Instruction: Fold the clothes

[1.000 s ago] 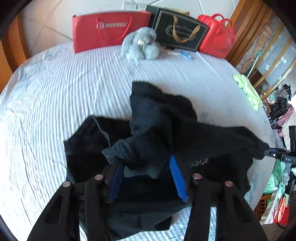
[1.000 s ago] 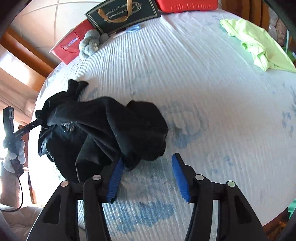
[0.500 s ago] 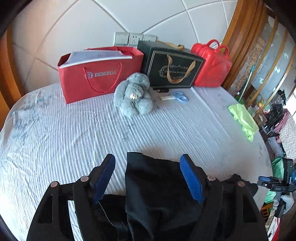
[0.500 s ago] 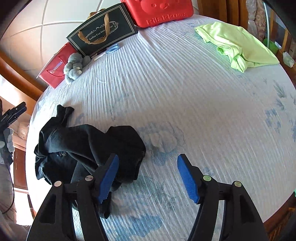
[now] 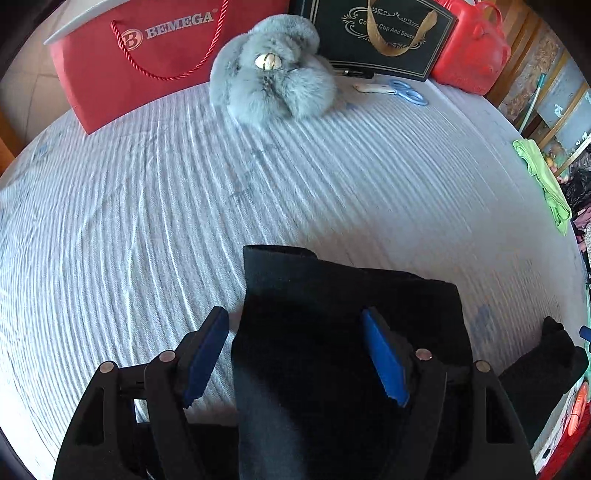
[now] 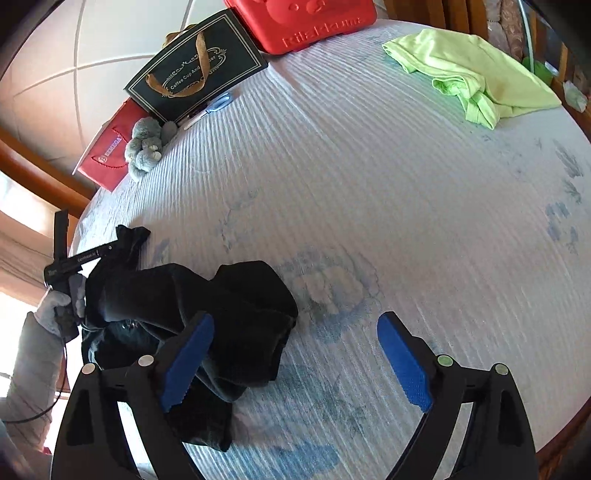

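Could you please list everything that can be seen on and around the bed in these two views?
Garment: one, black, crumpled at the bed's near left.
Shirt: one, lime green, far right of the bed.
Bed sheet: one, pale with blue print.
Paper bag: one, red, at the wall.
Gift bag: one, black with gold handle, at the wall.
Case: one, red, beside the gift bag.
Plush toy: one, grey, in front of the bags.
Scissors: one, blue handles.
Left hand-held gripper: open, astride the garment.
Right hand-held gripper: open, above the sheet.
Gloved hand: grey.
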`<state>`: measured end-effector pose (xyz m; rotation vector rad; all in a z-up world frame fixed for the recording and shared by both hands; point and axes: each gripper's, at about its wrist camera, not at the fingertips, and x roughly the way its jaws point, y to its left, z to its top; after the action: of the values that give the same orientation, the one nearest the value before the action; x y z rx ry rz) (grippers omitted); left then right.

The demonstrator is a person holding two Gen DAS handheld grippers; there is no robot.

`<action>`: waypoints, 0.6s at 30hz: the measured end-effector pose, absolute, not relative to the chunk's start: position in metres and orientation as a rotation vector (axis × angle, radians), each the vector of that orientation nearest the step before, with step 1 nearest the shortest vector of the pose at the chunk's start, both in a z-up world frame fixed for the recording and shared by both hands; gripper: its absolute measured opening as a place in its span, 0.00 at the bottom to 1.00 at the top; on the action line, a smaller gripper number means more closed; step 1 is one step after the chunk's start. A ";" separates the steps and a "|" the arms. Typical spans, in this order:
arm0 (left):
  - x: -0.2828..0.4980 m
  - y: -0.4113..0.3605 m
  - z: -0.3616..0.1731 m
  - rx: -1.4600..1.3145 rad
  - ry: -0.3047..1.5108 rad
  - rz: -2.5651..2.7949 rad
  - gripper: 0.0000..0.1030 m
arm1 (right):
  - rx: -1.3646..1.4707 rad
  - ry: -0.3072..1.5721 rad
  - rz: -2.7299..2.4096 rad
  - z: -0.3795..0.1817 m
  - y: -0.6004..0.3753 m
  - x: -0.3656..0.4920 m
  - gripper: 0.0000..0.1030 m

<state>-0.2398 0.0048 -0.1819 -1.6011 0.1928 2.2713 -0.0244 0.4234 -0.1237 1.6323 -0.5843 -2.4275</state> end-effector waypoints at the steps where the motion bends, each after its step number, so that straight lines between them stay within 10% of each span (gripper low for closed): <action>1: -0.238 0.007 -0.182 -1.598 0.208 2.266 0.73 | 1.642 -0.604 -2.408 -0.126 0.422 -0.026 0.87; 5: -0.229 0.015 -0.180 -1.571 0.243 2.240 0.73 | 1.693 -0.637 -2.308 -0.137 0.410 -0.029 0.80; 7: -0.222 0.016 -0.178 -1.546 0.257 2.241 0.65 | 1.698 -0.568 -2.317 -0.136 0.400 -0.029 0.49; 9: -0.216 0.017 -0.175 -1.532 0.259 2.236 0.10 | 1.691 -0.467 -2.350 -0.131 0.389 -0.030 0.33; 18: -0.234 0.000 -0.071 -1.217 0.202 2.501 0.07 | 1.396 -0.001 -2.641 -0.049 0.365 -0.072 0.22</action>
<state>-0.2337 -0.0001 -0.0712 -1.2167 0.2019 2.5012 -0.0716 0.3650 -0.0488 1.3955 -0.0005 -2.6407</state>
